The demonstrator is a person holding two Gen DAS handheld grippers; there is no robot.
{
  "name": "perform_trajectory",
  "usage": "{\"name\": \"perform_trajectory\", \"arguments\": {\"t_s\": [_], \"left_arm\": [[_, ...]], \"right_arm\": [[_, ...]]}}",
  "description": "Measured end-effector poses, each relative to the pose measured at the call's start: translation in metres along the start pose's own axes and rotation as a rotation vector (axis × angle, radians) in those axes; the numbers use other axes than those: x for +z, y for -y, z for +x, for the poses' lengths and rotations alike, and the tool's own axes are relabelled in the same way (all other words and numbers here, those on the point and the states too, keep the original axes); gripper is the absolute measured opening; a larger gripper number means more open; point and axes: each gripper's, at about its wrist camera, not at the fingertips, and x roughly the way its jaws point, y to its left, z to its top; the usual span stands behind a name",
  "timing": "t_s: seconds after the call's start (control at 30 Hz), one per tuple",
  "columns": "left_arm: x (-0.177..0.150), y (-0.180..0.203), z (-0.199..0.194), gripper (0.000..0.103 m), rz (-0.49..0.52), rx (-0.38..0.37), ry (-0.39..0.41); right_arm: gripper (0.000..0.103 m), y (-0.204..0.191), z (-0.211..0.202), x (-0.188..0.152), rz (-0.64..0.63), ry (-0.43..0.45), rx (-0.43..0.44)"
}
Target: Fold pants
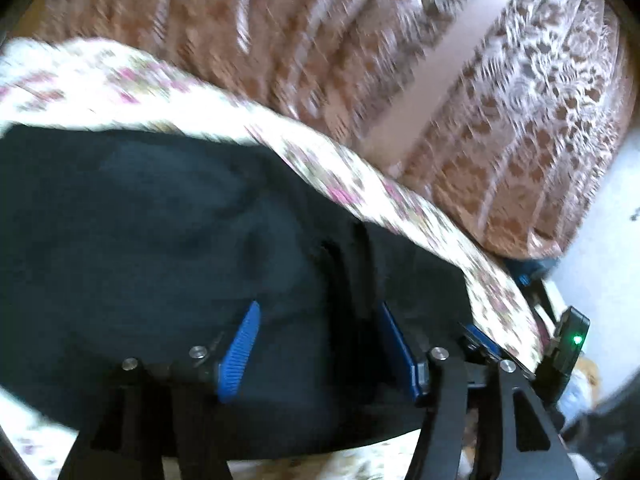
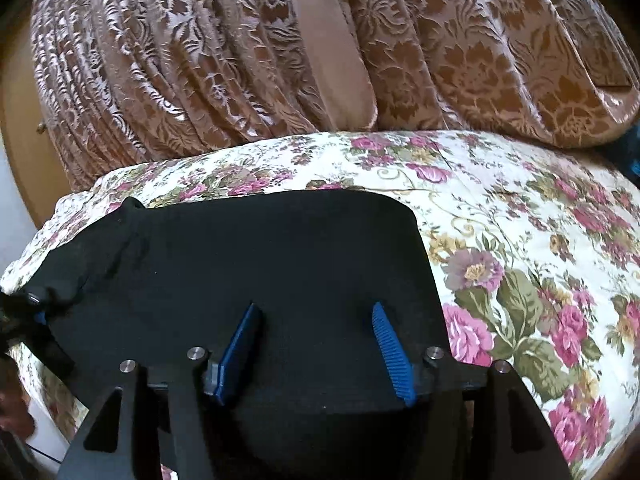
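Black pants (image 2: 256, 264) lie folded into a compact dark block on the floral bedspread (image 2: 520, 216), filling the centre to 9 o'clock of the right wrist view; the far edge of the block is straight, with a puckered corner toward 10 o'clock; a patterned brown curtain (image 2: 200, 60) hangs behind the bed at 12 o'clock. Right gripper (image 2: 316, 352): jaws parted above the cloth, blue pads clear of it, nothing pinched. Left gripper (image 1: 316, 352): jaws likewise apart over the dark fabric (image 1: 160, 240), no fold caught between the pads as far as the blurred picture shows; the bedspread (image 1: 360, 184) runs from 10 to 4 o'clock beyond it. A second tool body (image 1: 568, 352) with a green light sits at 4 o'clock in the left view; it is probably the other gripper. Step in hand, as judged: release after a fold, both tools free of the garment. Next move, as judged: either a final fold, requiring both jaws to close on one edge of the block and carry it across evenly, or a smoothing of the puckered corner; which edge is free cannot be told here.
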Motion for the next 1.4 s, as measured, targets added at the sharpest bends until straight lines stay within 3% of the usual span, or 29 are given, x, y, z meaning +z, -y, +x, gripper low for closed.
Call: {"name": "perform_trajectory", "arguments": {"t_s": [0.13, 0.27, 0.37, 0.5, 0.6, 0.7, 0.83, 0.9, 0.93, 1.0, 1.07, 1.2, 1.4], "left_arm": [[0.001, -0.037, -0.054, 0.065, -0.074, 0.172, 0.191], [-0.002, -0.095, -0.104, 0.065, -0.319, 0.350, 0.335], [-0.012, -0.126, -0.136, 0.065, -0.440, 0.468, 0.435], [-0.024, -0.148, -0.150, 0.081, -0.515, 0.546, 0.465], [-0.025, -0.165, -0.139, 0.081, -0.583, 0.493, 0.402], [-0.018, -0.175, -0.115, 0.080, -0.586, 0.405, 0.316], [-0.012, -0.179, -0.106, 0.079, -0.582, 0.366, 0.328], [-0.008, -0.183, -0.102, 0.076, -0.583, 0.310, 0.346], [-0.003, -0.186, -0.096, 0.070, -0.581, 0.295, 0.329], [0.002, -0.193, -0.089, 0.027, -0.602, 0.316, 0.298], [0.001, -0.196, -0.085, 0.017, -0.629, 0.305, 0.287], [0.013, -0.173, -0.094, 0.013, -0.537, 0.308, 0.336], [0.037, -0.130, -0.114, 0.013, -0.414, 0.242, 0.411]], "right_arm": [[0.062, 0.009, 0.002, 0.005, 0.010, -0.021, 0.044], [0.064, 0.009, 0.004, 0.008, -0.025, -0.036, 0.063], [0.065, 0.009, 0.005, 0.008, -0.028, -0.043, 0.073], [0.069, 0.009, 0.005, 0.007, -0.031, -0.035, 0.087], [0.073, 0.007, 0.005, 0.006, -0.037, -0.023, 0.093], [0.074, 0.004, 0.005, 0.006, -0.041, -0.018, 0.084], [0.075, 0.004, 0.005, 0.006, -0.037, -0.013, 0.083], [0.075, 0.005, 0.005, 0.005, -0.036, -0.012, 0.084], [0.075, 0.005, 0.005, 0.005, -0.037, -0.010, 0.084], [0.075, 0.005, 0.005, 0.004, -0.034, -0.002, 0.082], [0.076, 0.004, 0.005, 0.004, -0.035, -0.001, 0.075], [0.076, 0.004, 0.005, 0.005, -0.034, -0.007, 0.074], [0.076, 0.003, 0.004, 0.005, -0.030, -0.003, 0.071]]}}
